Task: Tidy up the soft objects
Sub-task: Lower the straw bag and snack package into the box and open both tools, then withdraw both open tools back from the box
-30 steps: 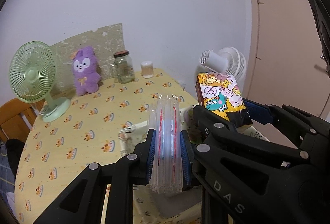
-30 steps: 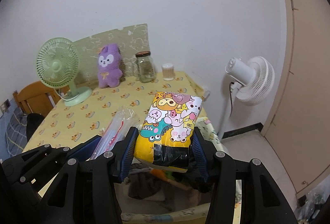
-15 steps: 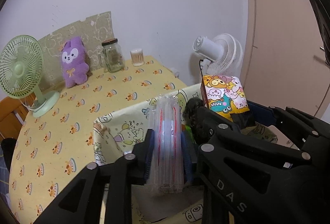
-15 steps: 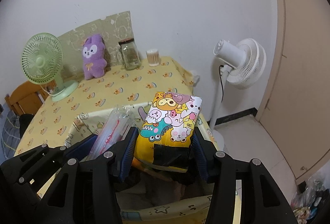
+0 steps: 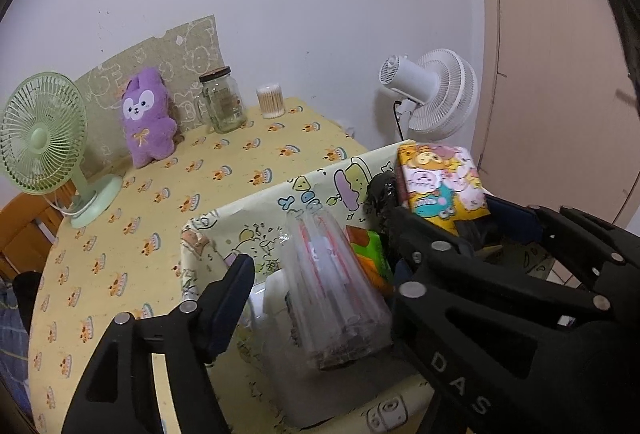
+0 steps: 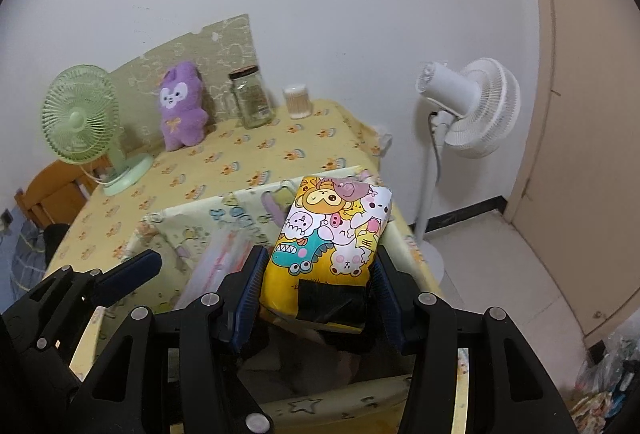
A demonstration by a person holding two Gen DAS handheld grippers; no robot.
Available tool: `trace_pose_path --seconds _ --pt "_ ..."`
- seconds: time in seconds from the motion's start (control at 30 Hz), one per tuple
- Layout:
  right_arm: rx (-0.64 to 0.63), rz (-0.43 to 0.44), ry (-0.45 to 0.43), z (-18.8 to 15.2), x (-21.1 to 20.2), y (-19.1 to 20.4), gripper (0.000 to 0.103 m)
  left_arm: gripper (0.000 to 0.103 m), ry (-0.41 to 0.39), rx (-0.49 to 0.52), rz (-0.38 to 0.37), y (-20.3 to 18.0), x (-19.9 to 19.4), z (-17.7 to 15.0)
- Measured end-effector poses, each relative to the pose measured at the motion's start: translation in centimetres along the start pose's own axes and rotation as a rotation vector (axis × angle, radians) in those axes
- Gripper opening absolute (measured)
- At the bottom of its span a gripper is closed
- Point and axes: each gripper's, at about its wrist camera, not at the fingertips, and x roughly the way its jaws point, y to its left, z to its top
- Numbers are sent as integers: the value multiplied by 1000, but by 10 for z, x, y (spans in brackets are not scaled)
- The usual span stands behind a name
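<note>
My left gripper [image 5: 320, 270] is open over a cartoon-print fabric bin [image 5: 256, 210]. A clear pack with red stripes [image 5: 336, 286] lies between its fingers, resting in the bin. My right gripper [image 6: 318, 274] is shut on a yellow cartoon-print tissue pack [image 6: 332, 238], held above the bin [image 6: 192, 218]. That pack also shows in the left wrist view [image 5: 440, 178]. A green and orange packet [image 5: 370, 254] lies in the bin. A purple plush bunny [image 5: 146, 118] sits at the table's back against a board.
The table has a yellow patterned cloth [image 5: 160, 202]. A green desk fan [image 5: 44, 138] stands at the left, a glass jar [image 5: 222, 100] and a cotton swab cup [image 5: 271, 101] at the back. A white floor fan [image 6: 468, 106] stands right of the table.
My left gripper has opened and let go of the clear pack, which now rests in the bin. Both grippers have come down closer over the bin.
</note>
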Motion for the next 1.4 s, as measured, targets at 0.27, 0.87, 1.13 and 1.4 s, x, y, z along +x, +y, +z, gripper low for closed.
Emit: trace_pose_path --seconds 0.27,0.87,1.13,1.4 --pt "-2 73 23 -4 2 12 58 84 24 23 62 6 -7 -7" --pt "-41 21 -22 -8 -29 16 96 94 -24 -35 40 8 -32 -14" --pt "-45 26 -65 -9 -51 27 97 96 -64 -61 44 15 -53 -17" --pt "-65 23 -120 -10 -78 47 97 100 -132 -94 54 35 -81 -22"
